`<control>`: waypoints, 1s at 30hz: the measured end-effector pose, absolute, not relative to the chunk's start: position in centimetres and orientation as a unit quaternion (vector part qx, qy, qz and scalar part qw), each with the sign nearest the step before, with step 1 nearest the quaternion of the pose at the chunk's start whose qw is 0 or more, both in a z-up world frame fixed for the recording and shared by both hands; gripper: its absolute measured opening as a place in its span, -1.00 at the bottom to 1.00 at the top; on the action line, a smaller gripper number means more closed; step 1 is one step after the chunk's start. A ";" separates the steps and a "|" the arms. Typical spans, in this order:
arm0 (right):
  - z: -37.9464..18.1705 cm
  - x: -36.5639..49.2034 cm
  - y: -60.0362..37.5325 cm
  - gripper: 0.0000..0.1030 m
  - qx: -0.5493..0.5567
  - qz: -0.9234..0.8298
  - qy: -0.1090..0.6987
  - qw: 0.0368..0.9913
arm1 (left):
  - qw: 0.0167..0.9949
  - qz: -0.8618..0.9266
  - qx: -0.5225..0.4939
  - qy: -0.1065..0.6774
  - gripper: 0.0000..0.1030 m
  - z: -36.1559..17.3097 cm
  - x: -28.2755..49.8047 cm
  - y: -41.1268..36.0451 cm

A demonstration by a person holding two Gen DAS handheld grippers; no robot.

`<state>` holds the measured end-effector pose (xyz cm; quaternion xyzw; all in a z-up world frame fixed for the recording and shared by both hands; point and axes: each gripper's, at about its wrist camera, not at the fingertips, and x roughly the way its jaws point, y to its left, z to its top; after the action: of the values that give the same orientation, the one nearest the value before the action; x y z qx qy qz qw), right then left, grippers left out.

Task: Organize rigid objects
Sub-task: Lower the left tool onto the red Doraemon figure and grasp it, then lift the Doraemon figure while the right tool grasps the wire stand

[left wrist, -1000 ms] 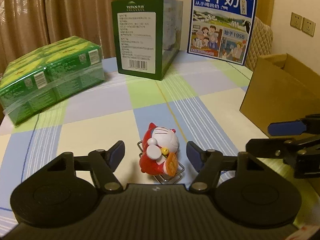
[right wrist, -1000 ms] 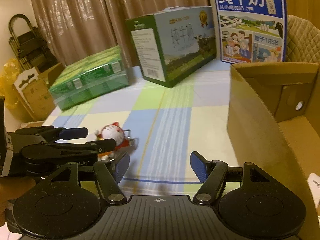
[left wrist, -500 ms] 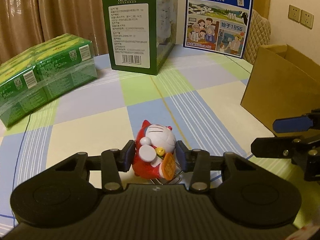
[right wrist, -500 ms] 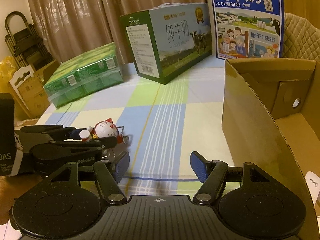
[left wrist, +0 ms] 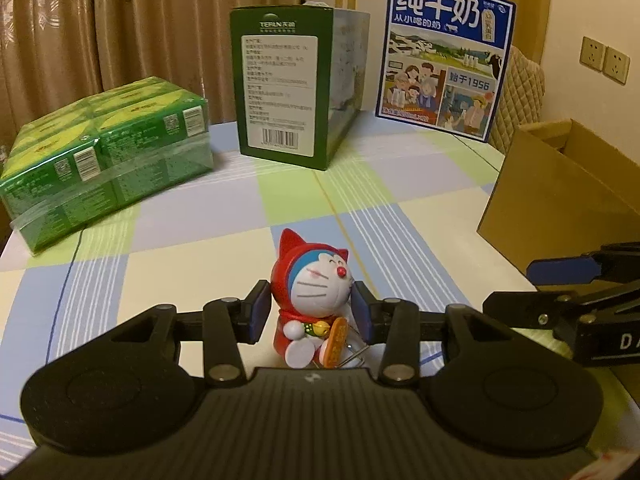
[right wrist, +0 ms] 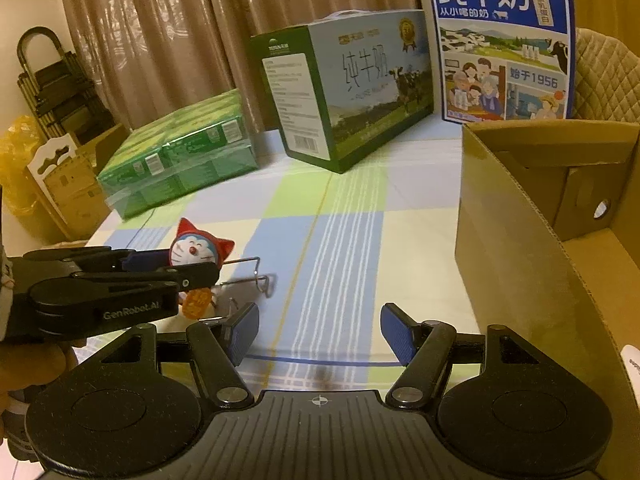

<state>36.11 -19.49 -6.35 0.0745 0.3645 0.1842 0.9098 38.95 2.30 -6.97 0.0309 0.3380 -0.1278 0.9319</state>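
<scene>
Blue-padded left gripper (left wrist: 307, 316), low centre of left-wrist view, is closed onto red cat figurine (left wrist: 313, 297), pads pressing both sides of its head; figurine upright w/ wire stand (right wrist: 256, 274) trailing. Right gripper (right wrist: 319, 334), bottom centre of its view, gapes wide, holding nothing, over checked tablecloth (right wrist: 344, 216). Cardboard box (right wrist: 532, 236) at right. Farther back: green pack (left wrist: 108, 156) left, milk carton (left wrist: 296, 92) centre, blue milk box (left wrist: 444, 56) upper right.

I am working in a home, at a table under a checked tablecloth (left wrist: 224, 216); brown curtains (left wrist: 120, 24) hang behind it; wall sockets (left wrist: 604, 60) and a quilted chair (left wrist: 524, 80) sit to one side; milk cartons (right wrist: 360, 92) and a shrink-wrapped green pack (left wrist: 104, 160) stand about.
</scene>
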 end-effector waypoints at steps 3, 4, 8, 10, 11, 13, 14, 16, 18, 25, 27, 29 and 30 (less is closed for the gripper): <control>-6.3 36.1 -19.3 0.27 0.077 0.189 0.363 0.909 | 0.933 -0.123 0.025 0.338 -0.26 -6.8 38.5 2.8; -6.3 36.1 -19.2 0.27 0.077 0.190 0.363 0.909 | 0.933 -0.122 0.023 0.338 -0.26 -6.7 38.3 3.0; -6.2 36.0 -18.7 0.27 0.079 0.197 0.362 0.908 | 0.935 -0.113 0.014 0.335 -0.26 -6.1 37.6 3.9; -6.1 36.0 -18.4 0.27 0.078 0.201 0.361 0.907 | 0.937 -0.108 0.006 0.331 -0.27 -5.6 37.0 4.5; -6.1 36.0 -18.3 0.27 0.078 0.203 0.360 0.907 | 0.938 -0.105 0.003 0.329 -0.27 -5.4 36.8 4.8; -6.2 35.9 -18.0 0.27 0.077 0.207 0.361 0.906 | 0.940 -0.099 -0.002 0.326 -0.27 -4.9 36.3 5.4; -6.2 35.9 -17.9 0.27 0.076 0.208 0.360 0.906 | 0.941 -0.096 -0.003 0.326 -0.27 -4.8 36.0 5.7; -6.2 35.8 -17.7 0.27 0.077 0.210 0.360 0.906 | 0.940 -0.089 -0.006 0.329 -0.27 -4.7 35.5 6.4; -6.2 35.8 -17.5 0.27 0.078 0.213 0.361 0.905 | 0.938 -0.085 -0.007 0.335 -0.27 -4.8 35.1 6.8; -6.8 35.7 -15.6 0.27 0.061 0.243 0.356 0.900 | 0.930 -0.074 0.001 0.360 -0.27 -6.3 34.6 7.6; -7.1 35.8 -14.9 0.27 0.052 0.255 0.355 0.898 | 0.928 -0.074 -0.003 0.366 -0.27 -6.8 34.9 7.8; -7.6 36.0 -14.3 0.27 0.042 0.265 0.355 0.896 | 0.925 -0.076 -0.007 0.372 -0.27 -7.4 35.2 7.8; -7.8 36.1 -14.0 0.27 0.038 0.268 0.356 0.894 | 0.924 -0.076 -0.007 0.375 -0.27 -7.8 35.3 7.8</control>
<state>36.13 -14.00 -7.80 0.0385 0.3564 0.2678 0.8943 35.32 7.81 -7.79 -0.0073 0.3751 -0.0762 0.9238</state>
